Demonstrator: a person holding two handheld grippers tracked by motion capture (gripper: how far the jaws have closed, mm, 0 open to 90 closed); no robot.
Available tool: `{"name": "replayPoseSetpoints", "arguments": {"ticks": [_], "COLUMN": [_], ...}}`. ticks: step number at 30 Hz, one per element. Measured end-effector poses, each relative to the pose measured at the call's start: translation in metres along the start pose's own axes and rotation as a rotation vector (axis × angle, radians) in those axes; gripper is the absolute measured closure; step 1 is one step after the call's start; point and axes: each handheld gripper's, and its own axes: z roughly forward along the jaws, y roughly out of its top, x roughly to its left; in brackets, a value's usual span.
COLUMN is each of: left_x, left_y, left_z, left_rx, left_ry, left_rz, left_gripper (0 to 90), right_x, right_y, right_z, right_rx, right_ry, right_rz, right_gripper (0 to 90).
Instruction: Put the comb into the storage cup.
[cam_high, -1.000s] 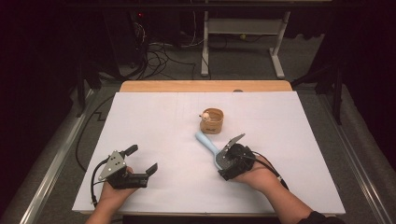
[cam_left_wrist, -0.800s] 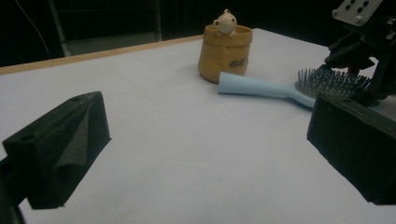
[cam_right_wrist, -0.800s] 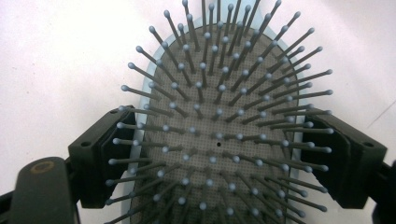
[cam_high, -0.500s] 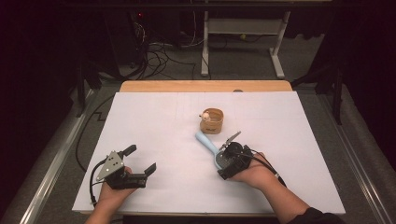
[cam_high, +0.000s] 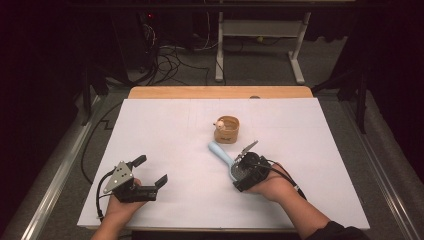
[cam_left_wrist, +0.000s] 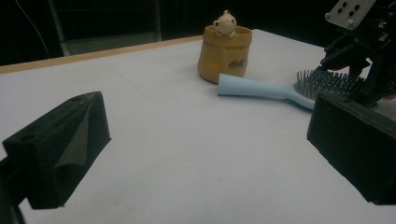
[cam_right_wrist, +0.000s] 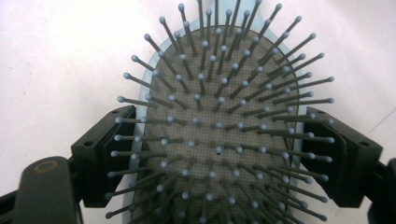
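Observation:
A light-blue hairbrush (cam_high: 219, 151) lies bristles-up on the white table sheet (cam_high: 165, 130), its handle pointing toward a tan cup (cam_high: 227, 131) that holds a small cream toy (cam_high: 219, 123). My right gripper (cam_high: 239, 167) sits over the brush head. In the right gripper view its gripper (cam_right_wrist: 217, 154) has one pad against each side of the hairbrush (cam_right_wrist: 219, 107). The jaws have just been closing a little on the head. My left gripper (cam_high: 150, 170) rests at the front left, open and empty. The left gripper view looks between its own jaws (cam_left_wrist: 205, 149) at the hairbrush (cam_left_wrist: 261, 87) and cup (cam_left_wrist: 224, 56).
A wooden table edge (cam_high: 220, 92) shows behind the sheet. Cables (cam_high: 170, 60) and a white stand (cam_high: 260, 35) are on the floor beyond. A metal rail (cam_high: 55, 175) runs along the left side. The other hand's gripper (cam_left_wrist: 359, 51) stands behind the brush head.

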Motion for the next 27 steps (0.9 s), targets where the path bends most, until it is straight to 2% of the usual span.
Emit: {"name": "replayPoseSetpoints", "arguments": {"ticks": [10, 16, 27], "left_x": [0.0003, -0.0011, -0.0016], "left_y": [-0.0015, -0.0010, -0.0012], "left_z": [0.0003, 0.0000, 0.0000], "left_rx": [0.007, -0.006, -0.005], "left_ry": [0.004, -0.008, -0.009], "left_rz": [0.012, -0.004, 0.000], "left_gripper": [0.3, 0.6, 0.6], "right_x": [-0.0002, 0.0001, 0.0001], "right_y": [0.0003, 0.0047, 0.0038], "right_z": [-0.0009, -0.0007, -0.0010], "right_rx": [0.001, 0.037, 0.026], "right_ry": [0.005, 0.003, 0.003], "right_rz": [0.007, 0.008, 0.010], "right_gripper": [19.4, 19.3, 20.1]}}
